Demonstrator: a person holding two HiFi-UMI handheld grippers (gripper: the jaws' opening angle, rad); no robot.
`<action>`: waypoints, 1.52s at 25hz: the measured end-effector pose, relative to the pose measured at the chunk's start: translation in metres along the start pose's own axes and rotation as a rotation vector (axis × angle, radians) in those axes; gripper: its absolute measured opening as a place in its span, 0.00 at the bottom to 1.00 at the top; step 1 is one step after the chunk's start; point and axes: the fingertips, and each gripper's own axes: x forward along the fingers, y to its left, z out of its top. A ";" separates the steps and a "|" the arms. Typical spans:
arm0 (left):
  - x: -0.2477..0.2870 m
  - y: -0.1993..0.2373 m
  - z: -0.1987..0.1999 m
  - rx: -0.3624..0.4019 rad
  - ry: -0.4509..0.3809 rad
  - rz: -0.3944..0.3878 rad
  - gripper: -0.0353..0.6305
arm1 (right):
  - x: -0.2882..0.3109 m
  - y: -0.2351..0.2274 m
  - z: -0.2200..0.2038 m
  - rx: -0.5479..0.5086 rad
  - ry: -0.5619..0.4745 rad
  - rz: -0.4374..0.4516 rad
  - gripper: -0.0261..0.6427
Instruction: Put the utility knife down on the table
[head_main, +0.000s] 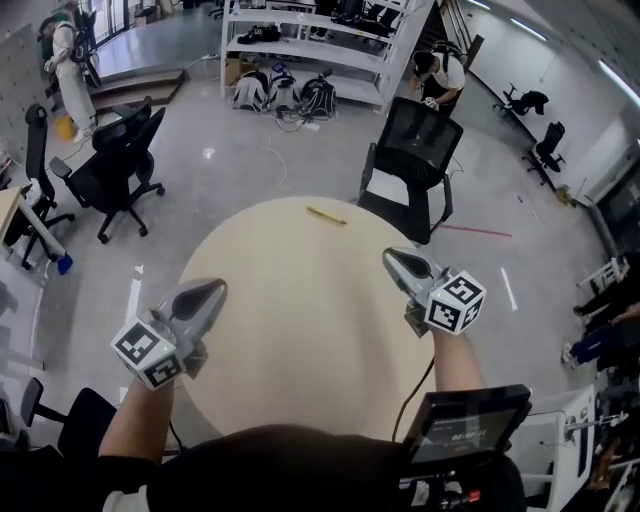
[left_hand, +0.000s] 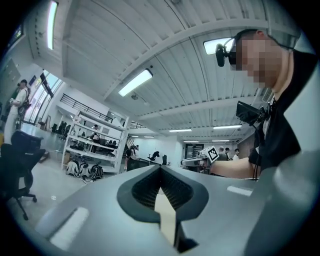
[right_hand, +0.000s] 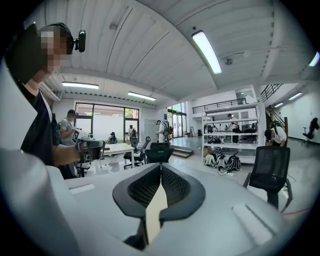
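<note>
A large hall with a pale grey floor (head_main: 300, 160) is seen in the head view. Its centre is filled by a round beige table (head_main: 300, 330).

A white shelf (head_main: 310, 45) is set at the upper middle of the frame, and bags (head_main: 285, 95) are lined up on the floor below it. A black chair (head_main: 420, 150) is placed just beyond the table's far edge, at the upper right. More black chairs (head_main: 125, 160) are grouped at the left.

The left gripper (head_main: 215, 287) is held over the table's lower left edge. In the left gripper view its jaws are seen closed tip to tip, with nothing between them (left_hand: 160, 167). The right gripper (head_main: 392, 256) is held over the table's right side. In the right gripper view its jaws are likewise seen pressed together and empty (right_hand: 160, 165). Each gripper is pointed towards the top of the head view.

The knife (head_main: 326, 215), a thin yellow item, is seen lying flat on the table near its far edge, at the upper centre of the tabletop. It is well apart from both grippers and is touched by neither.
</note>
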 end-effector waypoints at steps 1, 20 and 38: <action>-0.010 -0.005 0.003 0.002 0.005 -0.007 0.04 | -0.007 0.011 0.000 0.008 -0.012 -0.012 0.06; -0.045 -0.208 -0.030 -0.031 0.044 0.059 0.04 | -0.175 0.096 -0.046 0.169 -0.123 0.112 0.06; -0.037 -0.274 -0.013 0.025 -0.002 0.003 0.04 | -0.239 0.128 -0.040 0.164 -0.165 0.138 0.06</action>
